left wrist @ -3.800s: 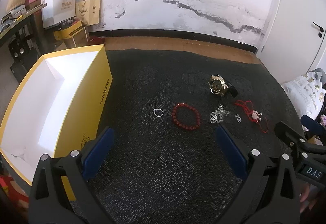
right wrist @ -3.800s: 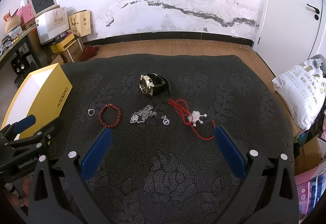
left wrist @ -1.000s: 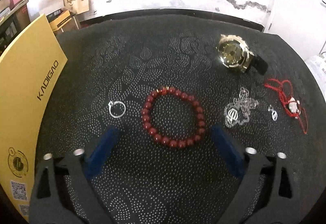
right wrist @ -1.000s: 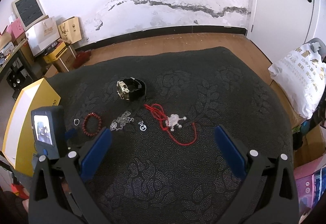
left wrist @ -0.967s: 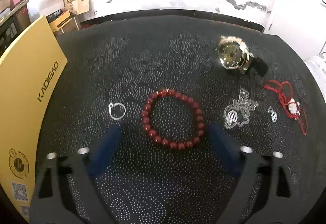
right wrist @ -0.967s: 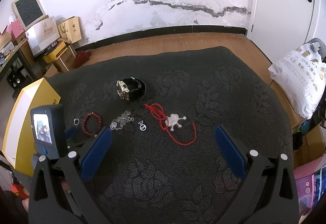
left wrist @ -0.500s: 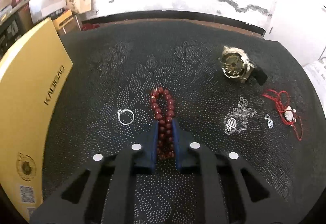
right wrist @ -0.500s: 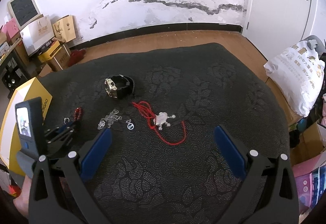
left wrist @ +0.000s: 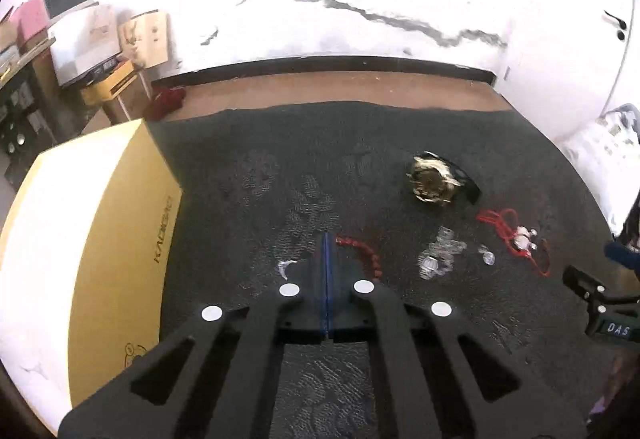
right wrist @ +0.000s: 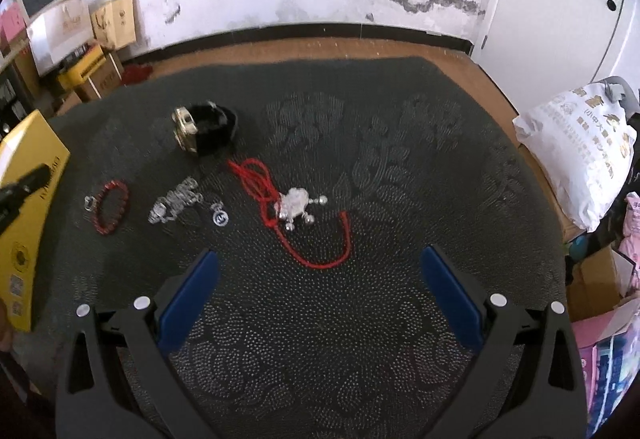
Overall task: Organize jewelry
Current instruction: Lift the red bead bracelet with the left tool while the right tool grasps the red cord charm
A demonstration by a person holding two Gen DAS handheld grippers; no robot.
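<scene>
Left gripper [left wrist: 327,239] pinched empty, red bead bracelet [right wrist: 112,206] lying beside it (slipped?); right gripper [right wrist: 318,281] spread wide, waiting

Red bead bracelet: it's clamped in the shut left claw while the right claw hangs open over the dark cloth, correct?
Not quite. The right wrist view shows the red bead bracelet lying on the dark cloth, apart from the left claw. That claw is shut but empty. The right claw does hang open.
</scene>
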